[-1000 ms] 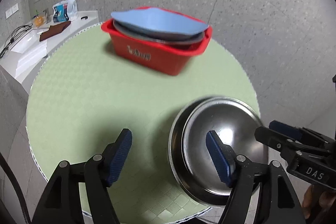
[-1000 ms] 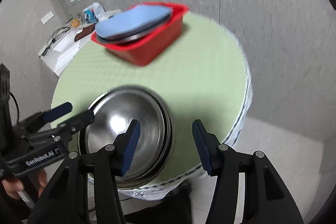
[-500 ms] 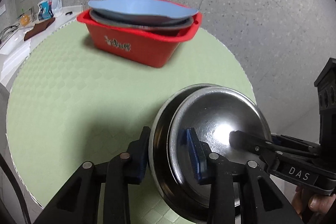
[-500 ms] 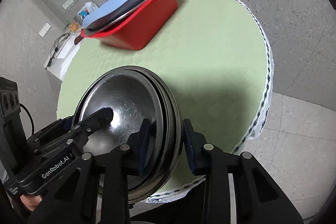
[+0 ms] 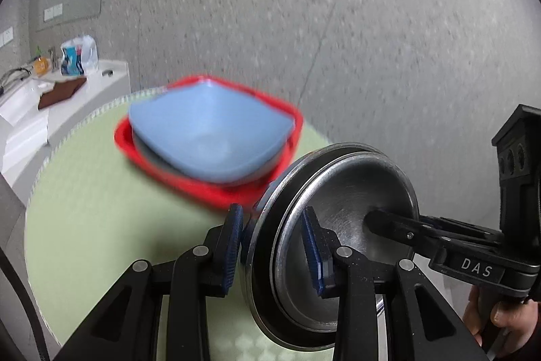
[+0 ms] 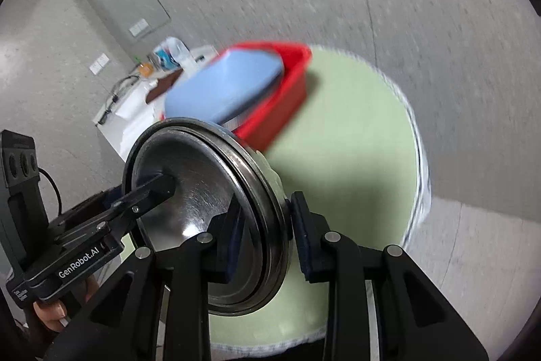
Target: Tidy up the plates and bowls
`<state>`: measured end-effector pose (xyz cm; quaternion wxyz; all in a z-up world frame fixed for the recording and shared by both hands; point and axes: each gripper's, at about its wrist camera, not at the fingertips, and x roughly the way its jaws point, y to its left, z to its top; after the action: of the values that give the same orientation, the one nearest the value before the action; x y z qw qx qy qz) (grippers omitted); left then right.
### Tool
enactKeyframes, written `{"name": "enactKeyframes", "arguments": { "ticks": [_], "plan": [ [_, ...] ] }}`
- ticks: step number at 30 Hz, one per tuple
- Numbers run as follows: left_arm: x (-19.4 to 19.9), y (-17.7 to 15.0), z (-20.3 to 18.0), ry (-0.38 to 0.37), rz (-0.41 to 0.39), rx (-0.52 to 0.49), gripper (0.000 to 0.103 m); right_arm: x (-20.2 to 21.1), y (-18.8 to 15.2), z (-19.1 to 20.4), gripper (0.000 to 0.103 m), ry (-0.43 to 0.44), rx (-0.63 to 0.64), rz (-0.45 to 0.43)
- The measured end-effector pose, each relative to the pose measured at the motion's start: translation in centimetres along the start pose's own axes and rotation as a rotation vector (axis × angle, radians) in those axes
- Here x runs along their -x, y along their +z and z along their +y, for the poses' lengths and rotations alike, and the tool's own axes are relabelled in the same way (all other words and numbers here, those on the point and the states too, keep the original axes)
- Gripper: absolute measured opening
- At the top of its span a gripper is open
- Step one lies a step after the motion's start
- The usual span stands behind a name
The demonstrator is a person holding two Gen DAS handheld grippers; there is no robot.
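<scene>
A stack of steel bowls (image 5: pixel 351 192) is held in the air, tilted, above the near edge of the round green table (image 5: pixel 88 212). My left gripper (image 5: pixel 274 246) is shut on its left rim. My right gripper (image 6: pixel 265 235) is shut on its opposite rim; the stack shows there too (image 6: pixel 189 171). Behind it a red basket (image 5: pixel 189 181) holds a blue square plate (image 5: pixel 209 134) on top of a steel dish; the basket (image 6: pixel 280 104) and plate (image 6: pixel 226 87) also show in the right wrist view.
A white counter (image 5: pixel 30 117) with a brown pad, cables and a plastic bag stands beyond the table's far left edge. A speckled grey floor surrounds the table. The table's right edge (image 6: pixel 417 137) drops off to the floor.
Both grippers closed on the rims of the steel bowl stack and lifted it off the table, tilting it and carrying it towards the red basket.
</scene>
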<state>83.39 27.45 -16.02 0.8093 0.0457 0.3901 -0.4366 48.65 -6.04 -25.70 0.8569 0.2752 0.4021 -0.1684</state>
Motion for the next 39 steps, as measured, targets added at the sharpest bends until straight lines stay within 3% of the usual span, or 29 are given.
{"name": "enactKeyframes", "arguments": {
  "ticks": [8,16,24,31,32,34,35,36,39],
  "plan": [
    [-3.0,6.4,0.9,0.074,-0.076,0.089,0.031,-2.4,10.1,1.1,0.028,0.051,0.135,-0.033],
    [-9.4,10.8,4.6,0.184,0.007,0.268,0.031,-10.2,17.0,3.0,0.028,0.089,0.247,0.068],
    [-15.6,13.0,6.6,0.300,0.121,0.366,0.031,-17.4,17.2,4.2,0.028,0.106,0.332,0.218],
    [-19.6,14.1,6.6,0.329,0.136,0.385,0.030,-19.5,17.2,3.9,0.027,0.077,0.383,0.234],
    [-19.8,14.1,6.7,0.332,0.133,0.389,0.032,-19.5,17.3,3.8,0.027,0.078,0.385,0.234],
    [-19.9,14.4,6.4,0.329,0.101,0.393,0.047,-19.5,17.3,3.7,0.027,0.084,0.388,0.227],
    [-19.4,14.0,6.2,0.341,0.086,0.390,0.063,-19.4,17.3,3.7,0.028,0.085,0.394,0.215],
    [-18.7,13.5,6.0,0.362,0.071,0.386,0.071,-19.2,17.3,3.7,0.028,0.080,0.399,0.205],
    [-17.5,13.3,4.8,0.392,0.027,0.375,0.072,-18.3,17.2,4.0,0.034,0.069,0.428,0.166]
  ]
}}
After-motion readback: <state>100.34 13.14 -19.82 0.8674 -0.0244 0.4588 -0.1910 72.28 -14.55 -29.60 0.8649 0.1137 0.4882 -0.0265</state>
